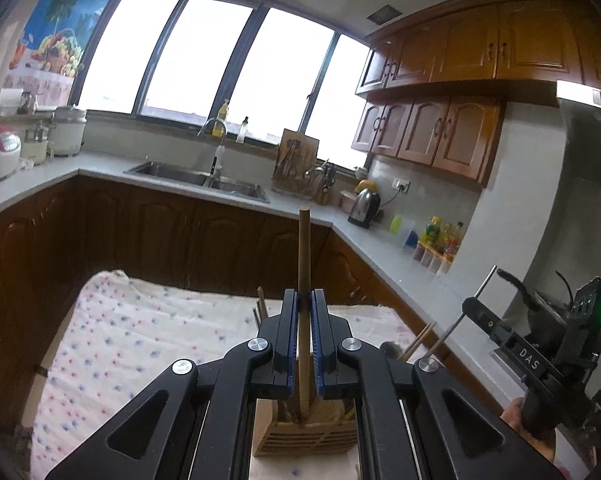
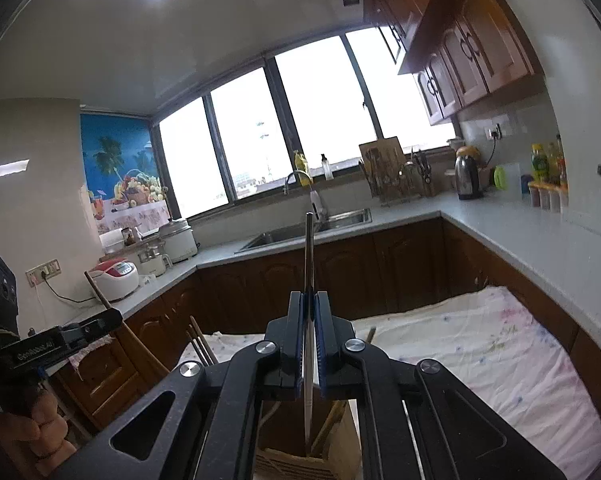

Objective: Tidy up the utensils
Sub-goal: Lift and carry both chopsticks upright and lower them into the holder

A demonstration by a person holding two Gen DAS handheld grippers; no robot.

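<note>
- Left gripper (image 1: 304,308) is clamped on a wooden handle (image 1: 303,256), held upright so its lower end drops into the slatted wooden holder (image 1: 304,438) right below.
- Right gripper (image 2: 309,310) pinches a thin metal utensil (image 2: 308,248) the same way, vertical over the holder's (image 2: 288,464) opening.
- Holder sits at the near edge of the cloth-covered table (image 1: 140,328).
- Beyond that it's just the kitchen counter (image 1: 300,210).

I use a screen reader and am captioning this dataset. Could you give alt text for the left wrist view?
The left claw is shut on an upright wooden utensil handle whose lower end stands in a slatted wooden holder on a floral tablecloth. At right, the right claw grips a thin metal utensil.
</note>
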